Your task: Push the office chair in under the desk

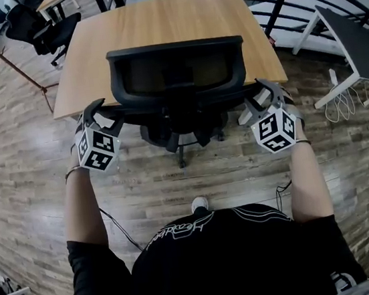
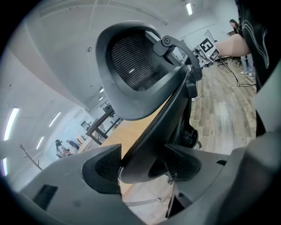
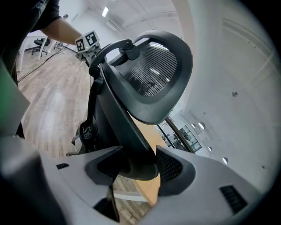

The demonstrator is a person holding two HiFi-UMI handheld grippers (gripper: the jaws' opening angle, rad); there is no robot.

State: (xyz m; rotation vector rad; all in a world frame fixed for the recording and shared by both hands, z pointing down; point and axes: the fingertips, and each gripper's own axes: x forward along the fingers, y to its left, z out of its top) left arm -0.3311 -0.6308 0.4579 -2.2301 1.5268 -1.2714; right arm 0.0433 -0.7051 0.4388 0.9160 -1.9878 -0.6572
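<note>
Firmly, left gripper (image 1: 103, 115) and right gripper (image 1: 259, 97) clamp 1 office chair (image 1: 178, 71).

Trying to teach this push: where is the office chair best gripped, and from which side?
Grip the backrest's thin side rims, left gripper and right gripper one each, from behind: the rims fit the jaws, and the back faces away from the desk.

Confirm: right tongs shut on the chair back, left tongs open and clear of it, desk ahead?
No. The left gripper view shows the left tongs shut on the chair back too. The right tongs grip it, desk ahead.
</note>
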